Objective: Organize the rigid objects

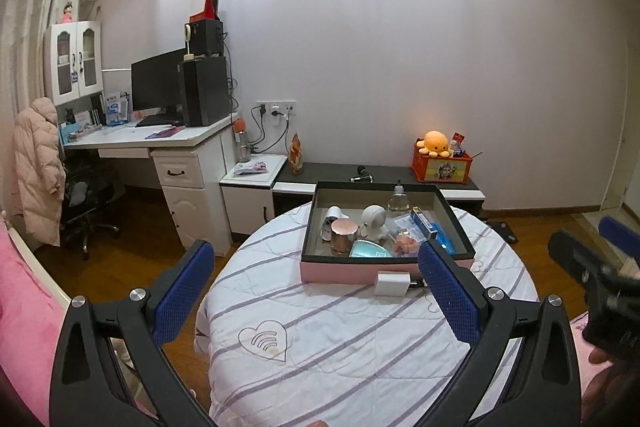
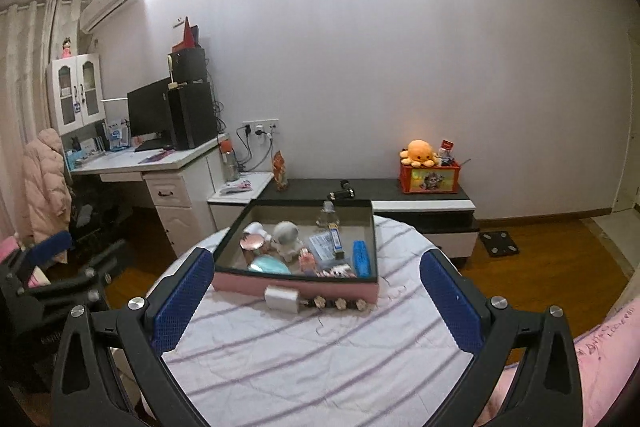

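White plastic charger block (image 2: 282, 299) lies long axis crosswise against the pink box (image 2: 296, 289); both grippers (image 1: 316, 291) (image 2: 316, 295) hang released, empty.

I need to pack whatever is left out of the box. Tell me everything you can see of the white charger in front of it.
The white charger is a small, boxy plug adapter with rounded edges and a smooth, plastic-looking shell. It lies on the striped tablecloth, outside the pink box and right against its front wall. A dark strip with small flower-shaped pieces lies right beside it. Neither hand-held gripper touches it.
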{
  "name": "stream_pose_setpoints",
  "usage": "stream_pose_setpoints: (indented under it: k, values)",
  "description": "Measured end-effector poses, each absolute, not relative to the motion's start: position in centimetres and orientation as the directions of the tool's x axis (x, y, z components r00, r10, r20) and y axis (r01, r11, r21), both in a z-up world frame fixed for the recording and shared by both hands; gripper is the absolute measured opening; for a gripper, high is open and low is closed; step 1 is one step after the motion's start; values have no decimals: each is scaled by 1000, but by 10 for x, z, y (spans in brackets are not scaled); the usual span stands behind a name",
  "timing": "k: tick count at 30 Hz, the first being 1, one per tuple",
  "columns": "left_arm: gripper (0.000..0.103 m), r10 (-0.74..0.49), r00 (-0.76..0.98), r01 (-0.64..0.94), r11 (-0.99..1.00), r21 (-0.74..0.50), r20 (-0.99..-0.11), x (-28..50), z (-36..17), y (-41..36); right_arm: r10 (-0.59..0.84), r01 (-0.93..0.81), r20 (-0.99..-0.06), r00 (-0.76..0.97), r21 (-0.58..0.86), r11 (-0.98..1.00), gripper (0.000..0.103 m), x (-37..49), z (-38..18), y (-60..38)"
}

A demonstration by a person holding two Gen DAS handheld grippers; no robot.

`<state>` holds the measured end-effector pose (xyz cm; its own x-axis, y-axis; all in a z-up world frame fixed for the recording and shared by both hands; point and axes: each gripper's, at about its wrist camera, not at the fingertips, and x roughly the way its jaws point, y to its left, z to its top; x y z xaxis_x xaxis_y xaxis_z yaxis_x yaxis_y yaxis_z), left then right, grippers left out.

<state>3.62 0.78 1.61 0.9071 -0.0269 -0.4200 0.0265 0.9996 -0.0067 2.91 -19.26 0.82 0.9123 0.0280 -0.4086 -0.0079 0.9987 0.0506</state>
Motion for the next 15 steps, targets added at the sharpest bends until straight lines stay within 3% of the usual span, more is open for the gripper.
stream_pose_setpoints:
  k: [15]
  values:
    - [103, -42, 905, 38, 999, -16, -423, 26, 16, 6, 24, -7, -436, 900, 40, 999, 103, 17, 1, -194]
